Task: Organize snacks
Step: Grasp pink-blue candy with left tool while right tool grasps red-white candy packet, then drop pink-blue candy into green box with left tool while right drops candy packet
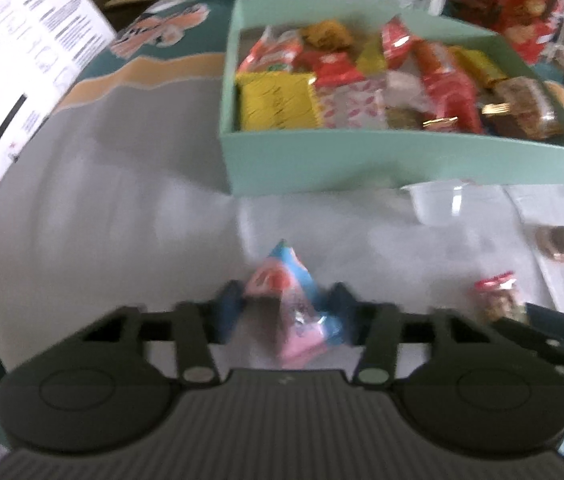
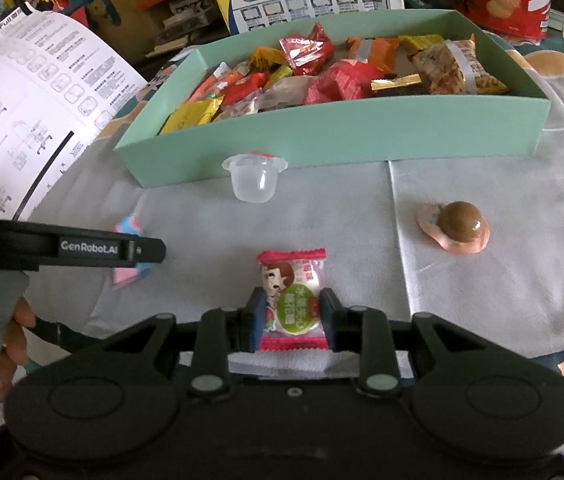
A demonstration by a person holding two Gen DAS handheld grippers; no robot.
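Holding one sweet in each gripper, we have both tools low over the grey cloth (image 2: 482,300). Our right gripper (image 2: 291,316) has its jaws pressed in on a red-edged candy (image 2: 292,292) with a cartoon face and a green label; the wrapper sits upright between the blue pads (image 2: 256,316), squeezed on both sides. Our left gripper (image 1: 288,308) pinches a pink and blue packet (image 1: 294,300); that view is blurred, yet the packet stands tilted between the pads, which touch it on either side. From the right wrist view this same packet shows at nine o'clock, partly hidden behind the left gripper's black finger.

At twelve o'clock from the right gripper lies the green box (image 2: 322,136), open-topped and heaped with wrapped snacks (image 2: 322,76) in red, yellow and orange. A clear jelly cup (image 2: 256,178) rests on its side just in front of the box's near wall, touching it or nearly so. At two o'clock a brown chocolate dome (image 2: 460,224) sits on a pink base, apart from everything else. A printed instruction sheet (image 2: 42,92) lies at ten o'clock, beside the box's left end. Fingers of a hand (image 2: 14,340) show at the left edge.
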